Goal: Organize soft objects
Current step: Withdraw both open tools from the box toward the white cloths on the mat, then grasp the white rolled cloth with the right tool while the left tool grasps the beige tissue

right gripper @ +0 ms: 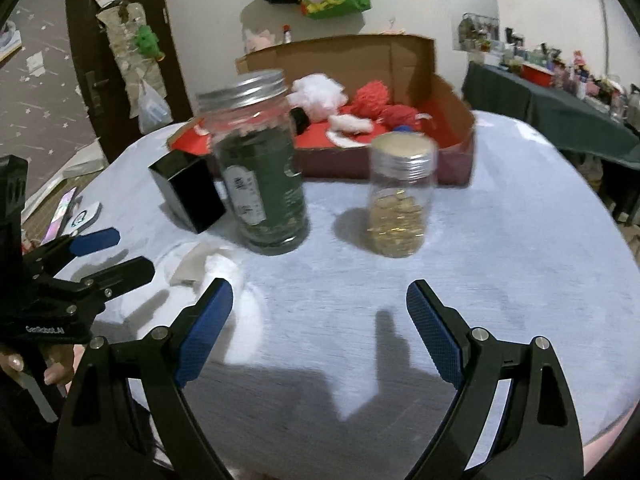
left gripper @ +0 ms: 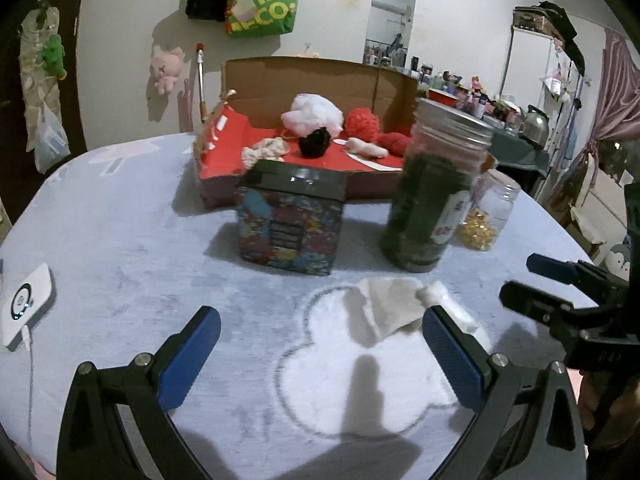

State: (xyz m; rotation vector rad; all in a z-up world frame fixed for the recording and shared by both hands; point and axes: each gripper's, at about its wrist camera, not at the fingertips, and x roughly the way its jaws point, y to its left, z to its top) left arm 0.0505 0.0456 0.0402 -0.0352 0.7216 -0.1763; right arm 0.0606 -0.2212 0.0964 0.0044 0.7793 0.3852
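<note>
A crumpled beige and white cloth lies on the grey tablecloth, just ahead of my left gripper and close to its right finger. That gripper is open and holds nothing; in the right wrist view it shows at the left. My right gripper is open over bare tablecloth, to the right of the cloth, and shows at the right edge of the left wrist view. At the back, a cardboard box with a red floor holds several soft pieces: a white puff, red yarn and a black ball.
Between the cloth and the cardboard box stand a patterned tin, a tall jar of green contents and a small jar of gold pieces. A white device with a cable lies at the left table edge.
</note>
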